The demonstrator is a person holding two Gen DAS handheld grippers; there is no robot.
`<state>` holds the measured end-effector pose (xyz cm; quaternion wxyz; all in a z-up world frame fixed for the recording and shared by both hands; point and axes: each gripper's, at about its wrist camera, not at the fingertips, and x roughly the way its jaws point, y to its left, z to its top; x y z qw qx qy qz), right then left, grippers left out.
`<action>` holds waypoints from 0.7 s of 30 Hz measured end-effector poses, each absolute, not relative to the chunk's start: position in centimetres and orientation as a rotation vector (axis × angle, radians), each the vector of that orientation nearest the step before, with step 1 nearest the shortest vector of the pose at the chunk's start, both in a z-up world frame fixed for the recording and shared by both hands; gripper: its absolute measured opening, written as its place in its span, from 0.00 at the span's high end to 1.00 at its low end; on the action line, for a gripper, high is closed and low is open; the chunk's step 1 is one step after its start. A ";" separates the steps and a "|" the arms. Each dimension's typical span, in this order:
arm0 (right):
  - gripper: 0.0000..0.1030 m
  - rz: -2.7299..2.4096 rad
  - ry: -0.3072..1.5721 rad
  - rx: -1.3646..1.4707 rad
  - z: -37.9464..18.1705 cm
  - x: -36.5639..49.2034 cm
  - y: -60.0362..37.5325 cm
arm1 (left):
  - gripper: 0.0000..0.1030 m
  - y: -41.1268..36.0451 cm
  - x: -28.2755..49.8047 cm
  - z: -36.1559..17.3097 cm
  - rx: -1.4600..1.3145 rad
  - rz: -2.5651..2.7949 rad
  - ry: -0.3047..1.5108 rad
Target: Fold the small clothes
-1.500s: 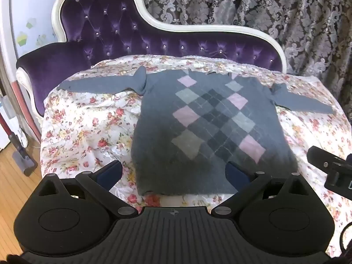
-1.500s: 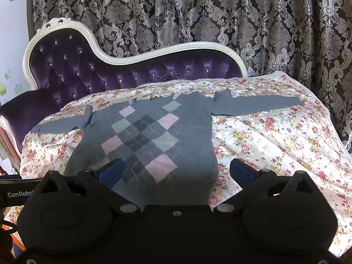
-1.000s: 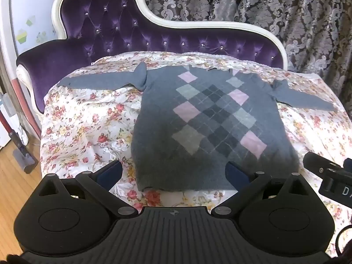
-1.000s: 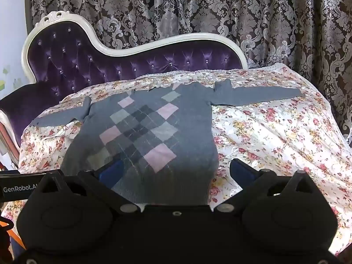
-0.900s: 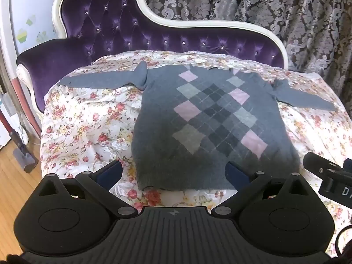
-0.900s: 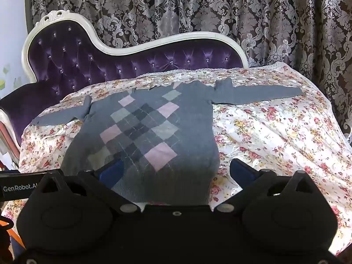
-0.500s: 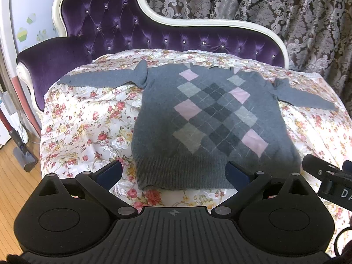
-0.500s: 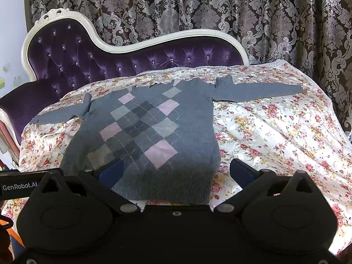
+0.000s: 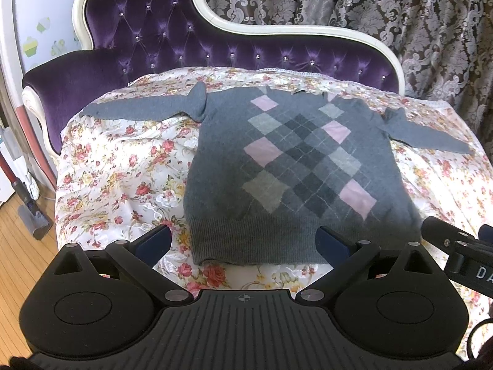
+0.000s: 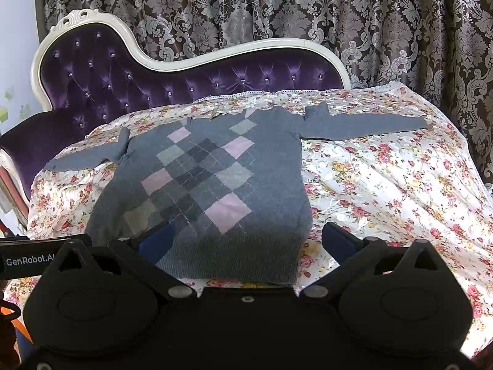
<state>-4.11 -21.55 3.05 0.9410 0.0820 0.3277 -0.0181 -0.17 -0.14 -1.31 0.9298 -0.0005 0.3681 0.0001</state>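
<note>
Sweater (image 9: 295, 166) grey, argyle front in pink and pale grey diamonds, lies flat and face up on floral cloth (image 9: 123, 178) covering purple tufted sofa (image 9: 160, 40). Both sleeves spread straight out to sides, hem nearest cameras. Left gripper (image 9: 243, 242) hovers just short of hem, jaws spread wide, nothing between them. Right gripper (image 10: 246, 242) likewise spread wide and empty (its left finger (image 10: 157, 242) overlaps hem in view; contact cannot be told). Patterned curtain (image 10: 277, 9) hangs behind.
</note>
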 end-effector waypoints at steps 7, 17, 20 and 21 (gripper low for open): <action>0.01 -0.031 0.673 0.165 3.0 -4.0 -21.2 | 0.01 -0.3 0.2 -1.2 0.002 -0.001 0.764; 0.01 -0.028 0.693 0.166 2.9 -3.8 -21.3 | 0.01 -0.3 0.6 -1.5 0.011 0.006 0.788; 0.01 -0.028 0.701 0.167 2.8 -3.6 -21.4 | 0.01 -0.3 0.8 -1.7 0.015 0.007 0.802; 0.01 -0.029 0.705 0.165 2.7 -3.6 -21.4 | 0.01 -0.3 0.9 -1.7 0.017 0.006 0.807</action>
